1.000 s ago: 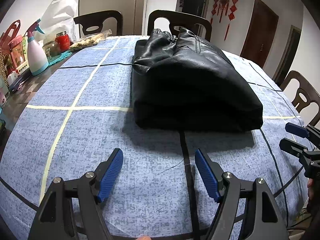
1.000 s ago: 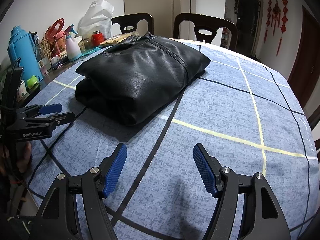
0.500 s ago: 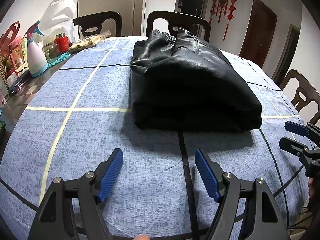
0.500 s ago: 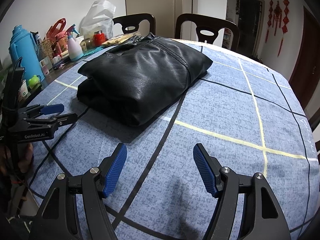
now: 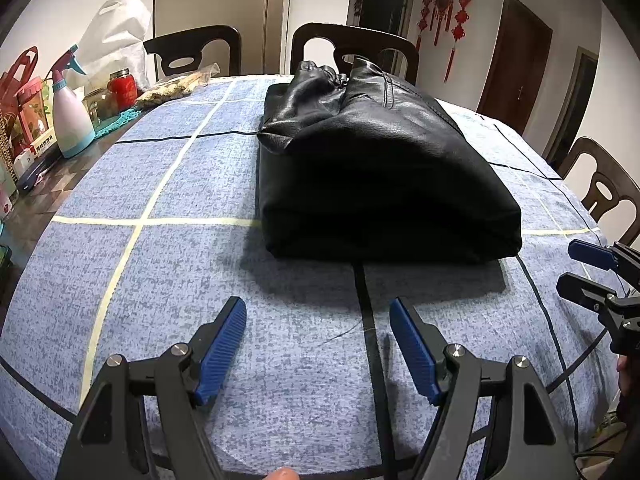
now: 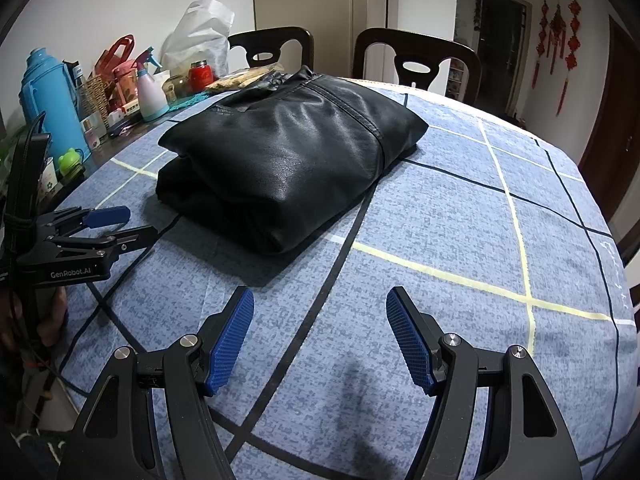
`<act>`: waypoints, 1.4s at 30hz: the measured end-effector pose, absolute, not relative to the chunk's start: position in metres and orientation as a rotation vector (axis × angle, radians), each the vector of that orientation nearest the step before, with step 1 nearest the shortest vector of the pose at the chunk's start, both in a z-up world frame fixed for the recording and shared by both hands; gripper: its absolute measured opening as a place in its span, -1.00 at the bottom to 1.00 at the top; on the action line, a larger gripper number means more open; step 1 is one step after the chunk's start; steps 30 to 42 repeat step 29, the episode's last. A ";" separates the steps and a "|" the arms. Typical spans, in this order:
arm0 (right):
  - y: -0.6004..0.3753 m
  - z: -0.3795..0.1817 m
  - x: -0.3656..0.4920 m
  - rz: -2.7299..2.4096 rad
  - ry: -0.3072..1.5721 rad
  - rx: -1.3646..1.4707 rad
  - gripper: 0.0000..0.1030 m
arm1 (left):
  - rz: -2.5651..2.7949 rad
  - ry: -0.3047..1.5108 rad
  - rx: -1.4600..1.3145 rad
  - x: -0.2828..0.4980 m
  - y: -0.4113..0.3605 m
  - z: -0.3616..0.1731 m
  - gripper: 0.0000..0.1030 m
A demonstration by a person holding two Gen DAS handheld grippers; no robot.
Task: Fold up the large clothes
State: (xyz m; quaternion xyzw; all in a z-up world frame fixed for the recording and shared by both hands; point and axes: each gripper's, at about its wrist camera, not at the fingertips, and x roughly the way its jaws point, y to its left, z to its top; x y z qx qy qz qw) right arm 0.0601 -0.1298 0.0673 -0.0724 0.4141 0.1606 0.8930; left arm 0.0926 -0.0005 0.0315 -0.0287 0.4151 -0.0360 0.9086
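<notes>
Left wrist view, far left: spray bottle [image 5: 71,120] and red jar [image 5: 122,89] at the tabletop [image 5: 168,184] edge.
Left gripper [image 5: 318,346]: fingers [image 5: 224,344] spread apart, empty, above the blue checked cloth.
Jacket [image 5: 380,168]: black leather, folded into a thick bundle, mid-tabletop, apart from both grippers.
Right gripper [image 6: 320,334]: fingers [image 6: 408,340] released, gripping nothing.
Background: two dark chairs [image 5: 352,52] behind the tabletop.
Far right: red knot ornaments [image 5: 444,4] on the wall.
</notes>
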 end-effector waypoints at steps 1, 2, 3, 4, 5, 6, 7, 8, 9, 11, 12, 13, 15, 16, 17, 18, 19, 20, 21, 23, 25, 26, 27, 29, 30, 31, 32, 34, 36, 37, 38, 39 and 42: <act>-0.130 0.067 0.060 0.333 0.859 -0.151 0.35 | -0.073 0.856 -0.059 0.093 -0.001 0.032 0.48; -0.130 0.067 0.060 0.333 0.859 -0.150 0.35 | -0.073 0.856 -0.059 0.093 -0.001 0.032 0.48; -0.130 0.067 0.060 0.333 0.859 -0.150 0.35 | -0.074 0.856 -0.058 0.093 -0.001 0.032 0.48; -0.129 0.067 0.060 0.332 0.859 -0.150 0.35 | -0.073 0.855 -0.056 0.093 -0.001 0.032 0.48; -0.129 0.067 0.060 0.333 0.859 -0.150 0.35 | -0.073 0.854 -0.055 0.093 -0.001 0.032 0.48; -0.129 0.067 0.060 0.333 0.858 -0.151 0.35 | -0.073 0.854 -0.053 0.093 -0.001 0.032 0.48; -0.129 0.067 0.060 0.333 0.859 -0.150 0.35 | -0.073 0.854 -0.051 0.093 -0.002 0.032 0.48; -0.129 0.067 0.060 0.333 0.859 -0.150 0.35 | -0.074 0.853 -0.050 0.093 -0.001 0.033 0.48; -0.129 0.067 0.060 0.333 0.859 -0.150 0.35 | -0.074 0.853 -0.048 0.093 -0.002 0.033 0.48; -0.129 0.067 0.060 0.332 0.859 -0.150 0.35 | -0.077 0.852 -0.044 0.092 -0.002 0.033 0.48; -0.129 0.067 0.060 0.332 0.859 -0.150 0.35 | -0.077 0.850 -0.040 0.092 -0.002 0.033 0.48; -0.129 0.068 0.060 0.333 0.859 -0.149 0.35 | -0.078 0.849 -0.035 0.092 -0.002 0.033 0.48; -0.129 0.068 0.060 0.333 0.858 -0.150 0.35 | -0.079 0.846 -0.023 0.091 -0.004 0.033 0.48; -0.128 0.068 0.060 0.334 0.857 -0.151 0.35 | -0.080 0.845 -0.017 0.091 -0.005 0.034 0.48; -0.128 0.068 0.060 0.334 0.858 -0.151 0.35 | -0.079 0.844 -0.011 0.091 -0.006 0.034 0.48; -0.128 0.068 0.060 0.334 0.857 -0.151 0.35 | -0.078 0.843 -0.006 0.091 -0.007 0.034 0.48; -0.128 0.068 0.060 0.334 0.857 -0.150 0.35 | -0.078 0.842 -0.001 0.091 -0.008 0.034 0.48; -0.128 0.068 0.060 0.335 0.856 -0.149 0.35 | -0.077 0.842 0.004 0.091 -0.007 0.034 0.48; -0.128 0.068 0.060 0.335 0.856 -0.147 0.35 | -0.075 0.842 0.008 0.091 -0.008 0.034 0.48; -0.127 0.069 0.059 0.339 0.853 -0.147 0.35 | -0.072 0.836 0.016 0.090 -0.008 0.035 0.48; -0.130 0.069 0.058 0.342 0.852 -0.146 0.35 | -0.063 0.829 0.021 0.090 -0.008 0.035 0.48; -0.130 0.069 0.058 0.342 0.851 -0.146 0.35 | -0.060 0.827 0.023 0.089 -0.008 0.035 0.48; -0.130 0.069 0.058 0.342 0.851 -0.145 0.35 | -0.059 0.827 0.026 0.089 -0.008 0.035 0.48; -0.131 0.070 0.059 0.344 0.850 -0.144 0.35 | -0.062 0.831 0.026 0.089 -0.008 0.035 0.48; -0.131 0.070 0.059 0.344 0.850 -0.144 0.35 | -0.062 0.831 0.026 0.089 -0.008 0.035 0.48; -0.131 0.070 0.059 0.344 0.850 -0.144 0.35 | -0.062 0.831 0.026 0.089 -0.008 0.035 0.48; -0.131 0.070 0.059 0.344 0.850 -0.144 0.35 | -0.062 0.831 0.026 0.089 -0.008 0.035 0.48; -0.131 0.070 0.059 0.344 0.850 -0.144 0.35 | -0.062 0.831 0.026 0.089 -0.008 0.035 0.48; -0.131 0.070 0.059 0.344 0.850 -0.144 0.35 | -0.062 0.831 0.026 0.089 -0.008 0.035 0.48; -0.131 0.070 0.059 0.344 0.850 -0.144 0.35 | -0.062 0.831 0.026 0.089 -0.008 0.035 0.48; -0.131 0.070 0.059 0.344 0.850 -0.144 0.35 | -0.062 0.831 0.026 0.089 -0.008 0.035 0.48; -0.131 0.070 0.059 0.344 0.850 -0.144 0.35 | -0.062 0.831 0.026 0.089 -0.008 0.035 0.48; -0.131 0.070 0.059 0.344 0.850 -0.144 0.35 | -0.062 0.831 0.026 0.089 -0.008 0.035 0.48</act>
